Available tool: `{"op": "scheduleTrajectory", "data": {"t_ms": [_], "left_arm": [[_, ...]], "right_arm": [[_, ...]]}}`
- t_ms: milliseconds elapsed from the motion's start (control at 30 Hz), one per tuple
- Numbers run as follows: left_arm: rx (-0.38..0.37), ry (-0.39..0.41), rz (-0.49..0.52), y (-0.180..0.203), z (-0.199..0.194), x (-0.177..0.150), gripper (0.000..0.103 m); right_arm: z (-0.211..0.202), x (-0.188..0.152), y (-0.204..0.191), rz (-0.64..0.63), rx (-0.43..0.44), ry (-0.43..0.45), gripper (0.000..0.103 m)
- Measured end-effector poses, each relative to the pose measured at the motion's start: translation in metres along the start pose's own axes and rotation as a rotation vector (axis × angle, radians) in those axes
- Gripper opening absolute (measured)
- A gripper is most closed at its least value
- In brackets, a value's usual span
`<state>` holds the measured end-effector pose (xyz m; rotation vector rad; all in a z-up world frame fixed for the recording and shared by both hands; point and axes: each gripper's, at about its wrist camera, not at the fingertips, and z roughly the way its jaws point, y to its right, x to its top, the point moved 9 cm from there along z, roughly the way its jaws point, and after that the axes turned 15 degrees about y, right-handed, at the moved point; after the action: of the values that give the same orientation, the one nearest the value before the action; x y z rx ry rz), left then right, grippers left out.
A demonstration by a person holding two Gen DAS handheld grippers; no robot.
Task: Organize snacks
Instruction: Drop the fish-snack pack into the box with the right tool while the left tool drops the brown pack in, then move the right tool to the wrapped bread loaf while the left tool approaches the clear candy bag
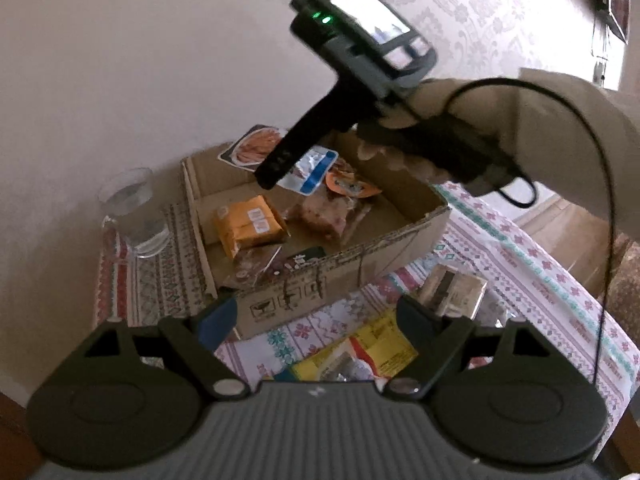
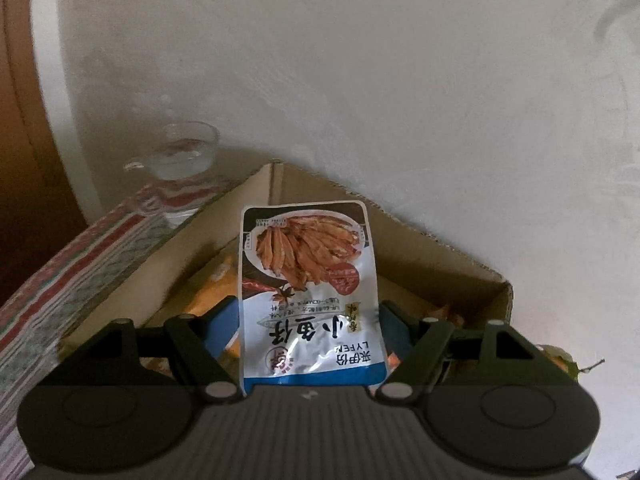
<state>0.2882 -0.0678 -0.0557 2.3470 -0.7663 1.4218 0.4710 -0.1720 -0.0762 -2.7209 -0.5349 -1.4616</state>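
Note:
A cardboard box (image 1: pixel 344 258) stands on the patterned tablecloth with several snack packets inside, among them an orange one (image 1: pixel 250 224). My right gripper (image 2: pixel 308 308) is shut on a white and blue dried-fish packet (image 2: pixel 308 272) and holds it upright above the box (image 2: pixel 440 256). The left wrist view shows that gripper (image 1: pixel 280 160) over the box's far side with the packet (image 1: pixel 252 146) in it, held by a gloved hand. My left gripper (image 1: pixel 316 312) is open with nothing between its fingers, near the box's front wall. A yellow packet (image 1: pixel 372 350) lies on the cloth below it.
A glass of water (image 1: pixel 132 212) stands left of the box, close to the wall, and the right wrist view shows the glass (image 2: pixel 186 152) too. A clear-wrapped packet (image 1: pixel 452 288) lies on the cloth right of the box. The table's edge runs along the right.

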Motion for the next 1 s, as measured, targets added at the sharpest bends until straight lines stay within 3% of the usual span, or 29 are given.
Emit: {"op": "scheduleTrajectory", "data": {"t_ms": [33, 100, 267, 633, 1000], "left_arm": [[-0.006, -0.002, -0.007, 0.0, -0.001, -0.001, 0.087], [-0.004, -0.012, -0.015, -0.001, 0.0, -0.005, 0.087], [0.006, -0.031, -0.004, -0.003, 0.002, -0.011, 0.087], [0.003, -0.042, -0.044, 0.0, -0.006, -0.024, 0.088], [-0.017, -0.072, -0.024, 0.006, -0.013, -0.058, 0.091]], "right_arm": [[0.005, -0.001, 0.0, 0.007, -0.004, -0.007, 0.082], [0.009, -0.002, 0.001, 0.019, -0.015, -0.007, 0.096], [-0.008, 0.0, 0.002, 0.039, -0.013, 0.037, 0.103], [-0.09, -0.01, -0.007, 0.031, 0.006, 0.119, 0.103], [-0.154, -0.073, -0.023, 0.024, 0.023, 0.093, 0.103]]}}
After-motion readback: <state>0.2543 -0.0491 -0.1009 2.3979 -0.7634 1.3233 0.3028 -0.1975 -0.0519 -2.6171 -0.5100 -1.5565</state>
